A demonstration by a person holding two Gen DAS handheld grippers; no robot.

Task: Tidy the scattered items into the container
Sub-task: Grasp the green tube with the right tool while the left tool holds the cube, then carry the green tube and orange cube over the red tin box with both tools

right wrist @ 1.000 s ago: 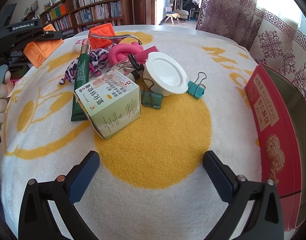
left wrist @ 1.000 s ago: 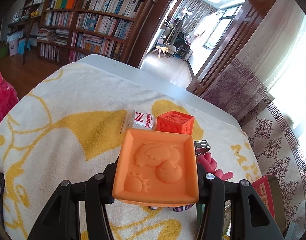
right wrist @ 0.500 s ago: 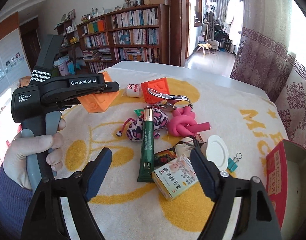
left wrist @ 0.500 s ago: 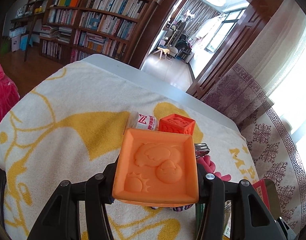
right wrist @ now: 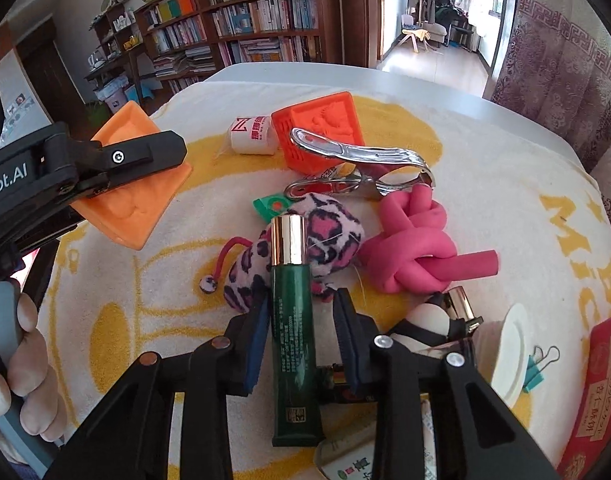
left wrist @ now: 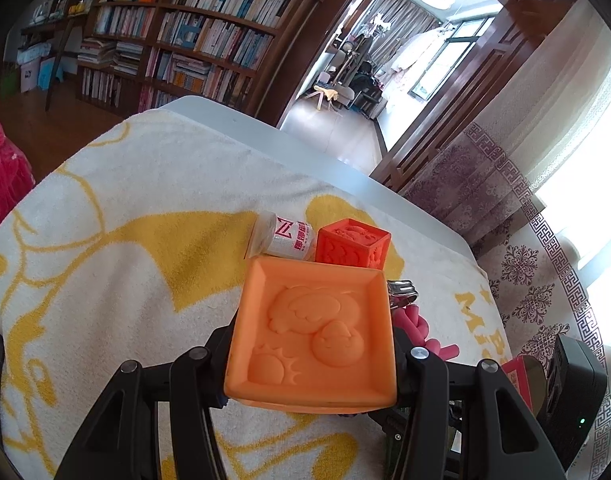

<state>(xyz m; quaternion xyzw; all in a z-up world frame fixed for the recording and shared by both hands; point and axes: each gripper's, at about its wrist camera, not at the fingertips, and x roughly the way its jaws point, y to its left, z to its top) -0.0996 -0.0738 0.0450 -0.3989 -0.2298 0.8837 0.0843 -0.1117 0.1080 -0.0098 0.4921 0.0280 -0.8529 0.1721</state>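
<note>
My left gripper (left wrist: 311, 342) is shut on a flat orange embossed block (left wrist: 313, 332) and holds it above the towel; the block (right wrist: 137, 204) also shows at the left of the right wrist view. My right gripper (right wrist: 301, 320) straddles a dark green tube (right wrist: 295, 380) with a gold cap. Its jaws are closing on the tube, and a small gap still shows at the right pad. The red tin container (right wrist: 597, 392) stands at the right edge of the table. Its inside is out of view.
On the yellow and white towel (right wrist: 485, 184) lie a red-orange cube (right wrist: 321, 132), a small white bottle (right wrist: 251, 136), a metal clip (right wrist: 357, 168), a pink foam knot (right wrist: 413, 248), a leopard plush (right wrist: 317, 236), a white lid (right wrist: 509, 356) and a teal binder clip (right wrist: 539, 368).
My right gripper has travelled from the yellow patch to over the pile and narrowed its jaws around the green tube. The left gripper keeps the orange block in place.
</note>
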